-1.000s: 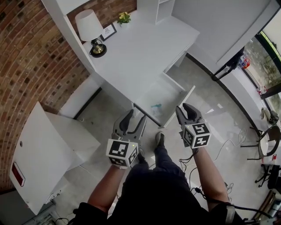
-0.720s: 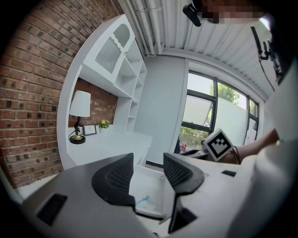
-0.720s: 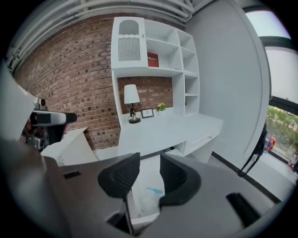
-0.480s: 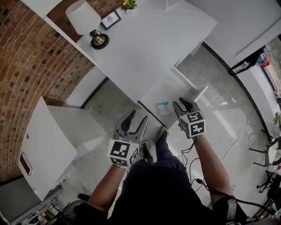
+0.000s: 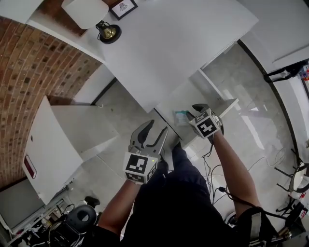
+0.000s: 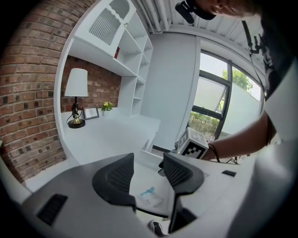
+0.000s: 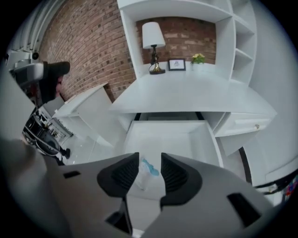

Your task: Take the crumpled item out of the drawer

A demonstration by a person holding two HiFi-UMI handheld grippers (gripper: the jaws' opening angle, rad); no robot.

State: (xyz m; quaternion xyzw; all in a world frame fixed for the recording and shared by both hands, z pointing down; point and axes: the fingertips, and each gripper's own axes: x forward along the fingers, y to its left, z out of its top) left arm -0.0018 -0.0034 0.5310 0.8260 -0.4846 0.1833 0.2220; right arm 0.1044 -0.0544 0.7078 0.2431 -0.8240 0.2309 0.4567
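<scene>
A crumpled white item with a blue mark [image 5: 181, 117] lies on the floor of the open white drawer [image 5: 210, 85] under the desk. My right gripper [image 5: 194, 111] hangs over the drawer just beside the item. In the right gripper view the item [image 7: 145, 171] shows in the gap of the right gripper [image 7: 149, 158]; its jaws are opening and the pads do not press on it. My left gripper [image 5: 155, 130] is held open in front of the drawer, empty. In the left gripper view the item [image 6: 149, 197] lies beyond the left gripper [image 6: 148, 160].
The white desk [image 5: 174, 43] carries a lamp [image 5: 87, 12] and a picture frame [image 5: 123, 6] by the brick wall [image 5: 43, 67]. A white cabinet panel [image 5: 48, 144] stands to the left. Cables [image 5: 217, 169] trail on the floor. A smaller drawer [image 7: 244, 123] sits to the right.
My right gripper has moved forward and left, over the drawer and up to the crumpled item. The head view has come nearer the desk. The left gripper has kept its place.
</scene>
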